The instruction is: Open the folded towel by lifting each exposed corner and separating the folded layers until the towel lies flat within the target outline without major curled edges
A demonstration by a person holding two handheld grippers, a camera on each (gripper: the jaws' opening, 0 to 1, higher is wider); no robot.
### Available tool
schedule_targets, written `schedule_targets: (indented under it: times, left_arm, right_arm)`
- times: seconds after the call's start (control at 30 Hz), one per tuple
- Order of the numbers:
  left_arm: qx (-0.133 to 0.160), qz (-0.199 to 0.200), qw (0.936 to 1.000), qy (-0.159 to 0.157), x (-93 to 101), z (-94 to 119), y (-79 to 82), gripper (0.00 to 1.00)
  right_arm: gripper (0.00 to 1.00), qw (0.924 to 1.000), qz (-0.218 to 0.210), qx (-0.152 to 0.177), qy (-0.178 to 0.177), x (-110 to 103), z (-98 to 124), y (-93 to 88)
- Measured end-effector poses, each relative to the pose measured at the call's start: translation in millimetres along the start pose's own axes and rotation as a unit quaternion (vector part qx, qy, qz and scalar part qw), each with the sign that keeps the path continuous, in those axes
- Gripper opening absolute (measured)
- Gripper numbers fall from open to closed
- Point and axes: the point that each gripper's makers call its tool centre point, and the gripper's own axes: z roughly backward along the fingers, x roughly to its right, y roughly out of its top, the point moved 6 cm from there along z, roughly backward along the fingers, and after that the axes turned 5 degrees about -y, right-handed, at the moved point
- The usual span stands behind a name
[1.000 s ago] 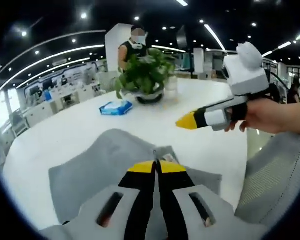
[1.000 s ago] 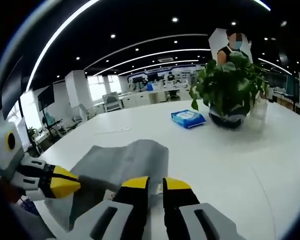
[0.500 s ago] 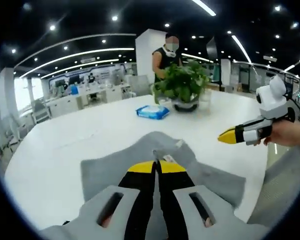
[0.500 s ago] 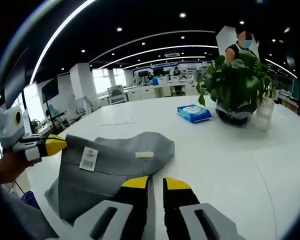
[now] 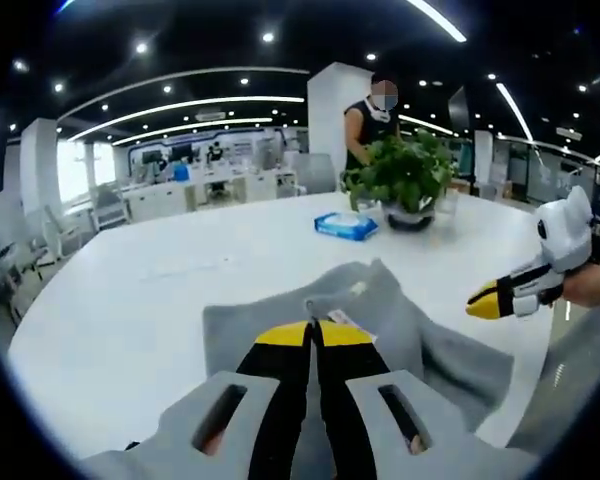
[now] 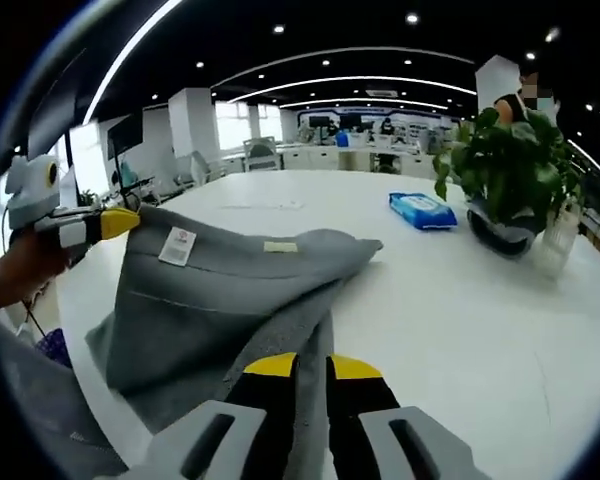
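Gripping the grey towel [image 6: 230, 290] between both grippers over the white table [image 6: 450, 290]
Left gripper [image 5: 313, 333] and right gripper [image 6: 312, 365] each clamp towel corners, potted plant [image 6: 510, 185] beyond it

White desk [image 5: 130, 310] carried a blue wipes pack [image 5: 345, 227] and a potted green plant [image 5: 405, 180] in a dark bowl, both far ahead of the tongs, pack just left of plant. A person [image 5: 370, 120] stood behind the plant. Clear glass [image 6: 557, 245] just right of the plant. Rows of office desks and chairs [image 6: 280, 155] in background, ceiling light strips [image 6: 380, 80] overhead.
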Motion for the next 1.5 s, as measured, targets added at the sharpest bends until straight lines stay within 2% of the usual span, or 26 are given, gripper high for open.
schedule_targets:
  times: [0.1, 0.2, 0.47, 0.6, 0.67, 0.87, 1.0, 1.13, 1.3, 1.4, 1.5]
  left_arm:
    - [-0.001, -0.001, 1.0, 0.008, -3.9, 1, -6.2, 0.02]
    - [0.001, 0.021, 0.9996, 0.02, -10.6, 4, -13.0, 0.02]
    - [0.008, 0.028, 0.9989, 0.035, -21.7, 10, -13.9, 0.02]
    - [0.012, 0.036, 0.9982, 0.046, -24.5, 11, -19.4, 0.02]
    - [0.006, 0.029, 0.9983, 0.051, -25.1, 11, -25.5, 0.02]
    - [0.007, 0.045, 0.997, 0.063, -32.6, 13, -35.1, 0.02]
    - [-0.001, 0.03, 0.9973, 0.067, -30.2, 16, -40.3, 0.02]
    - [-0.006, 0.032, 0.9971, 0.069, -29.4, 16, -42.6, 0.02]
    - [-0.009, 0.026, 0.997, 0.073, -29.9, 17, -43.4, 0.02]
    - [-0.009, 0.028, 0.9967, 0.076, -31.9, 18, -44.2, 0.02]
    - [-0.018, 0.031, 0.9951, 0.092, -36.0, 20, -47.9, 0.02]
  right_arm:
    - [0.07, 0.9997, 0.003, -0.018, 0.016, -9, -3, -7.1]
    - [0.07, 0.9989, 0.014, -0.037, 0.026, -15, -6, -14.6]
    - [0.07, 0.9941, 0.064, -0.078, 0.041, -28, -12, -31.7]
    - [0.07, 0.9909, 0.083, -0.098, 0.04, -29, -14, -39.5]
    - [0.07, 0.9903, 0.099, -0.089, 0.04, -30, -15, -39.0]
    - [0.06, 0.9912, 0.087, -0.09, 0.042, -30, -14, -39.7]
    - [0.02, 0.985, 0.132, -0.085, 0.071, -30, -16, -38.3]
    - [0.01, 0.9854, 0.118, -0.094, 0.079, -27, -17, -36.8]
    - [0.01, 0.987, 0.121, -0.078, 0.073, -28, -16, -40.2]
    - [0.01, 0.9846, 0.139, -0.081, 0.068, -30, -17, -38.4]
    - [0.0, 0.985, 0.143, -0.077, 0.057, -26, -19, -37.2]
